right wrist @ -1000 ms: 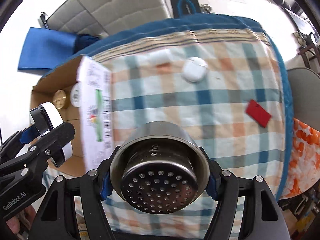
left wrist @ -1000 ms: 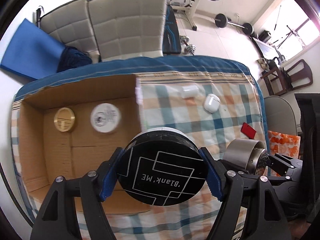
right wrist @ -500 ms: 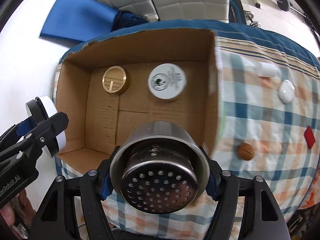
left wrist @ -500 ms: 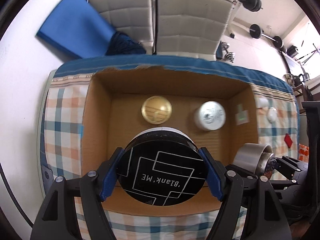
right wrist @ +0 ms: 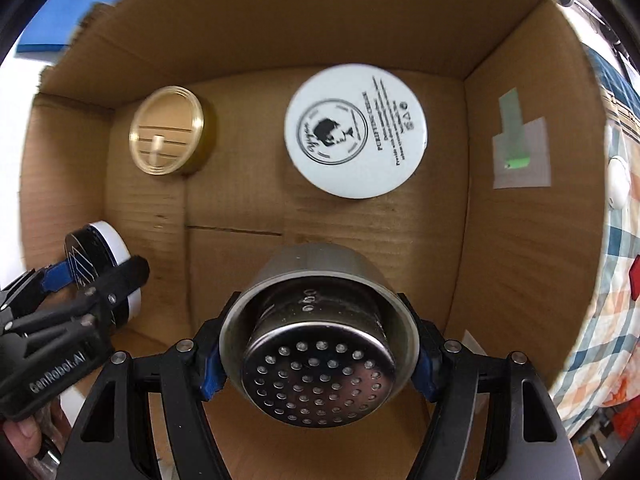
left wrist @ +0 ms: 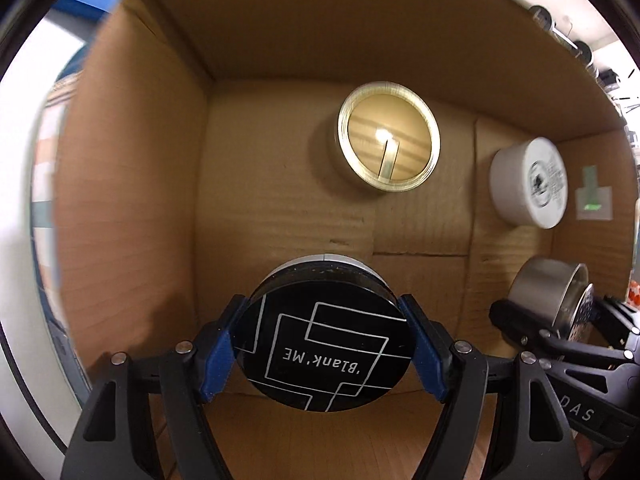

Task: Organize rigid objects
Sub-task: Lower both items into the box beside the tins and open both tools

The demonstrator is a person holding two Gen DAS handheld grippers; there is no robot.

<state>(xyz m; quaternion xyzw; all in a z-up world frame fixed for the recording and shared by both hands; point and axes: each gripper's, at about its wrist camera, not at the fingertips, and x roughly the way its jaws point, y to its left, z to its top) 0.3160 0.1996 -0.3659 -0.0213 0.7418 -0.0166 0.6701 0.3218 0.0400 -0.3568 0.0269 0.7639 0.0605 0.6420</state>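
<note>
My left gripper (left wrist: 324,344) is shut on a round black tin (left wrist: 326,354) with white line art and a white rim, held low inside the cardboard box (left wrist: 132,184) near its left wall. In the right wrist view the same tin (right wrist: 94,252) shows at the left. My right gripper (right wrist: 318,356) is shut on a steel perforated cup (right wrist: 320,364), which also hangs inside the box. The left wrist view catches that cup (left wrist: 556,300) at the lower right. On the box floor lie a gold-lidded tin (left wrist: 388,148) (right wrist: 170,136) and a white round jar (right wrist: 356,132) (left wrist: 532,184).
The box's right wall carries a taped green label (right wrist: 516,144). Beyond that wall the checked tablecloth (right wrist: 600,340) holds a white case (right wrist: 618,184) and a red piece (right wrist: 635,276). A hand (right wrist: 24,440) shows at the lower left corner.
Both grippers have moved left from over the tablecloth to over the box, then sunk down into it. The tin and the steel cup stayed gripped throughout.
</note>
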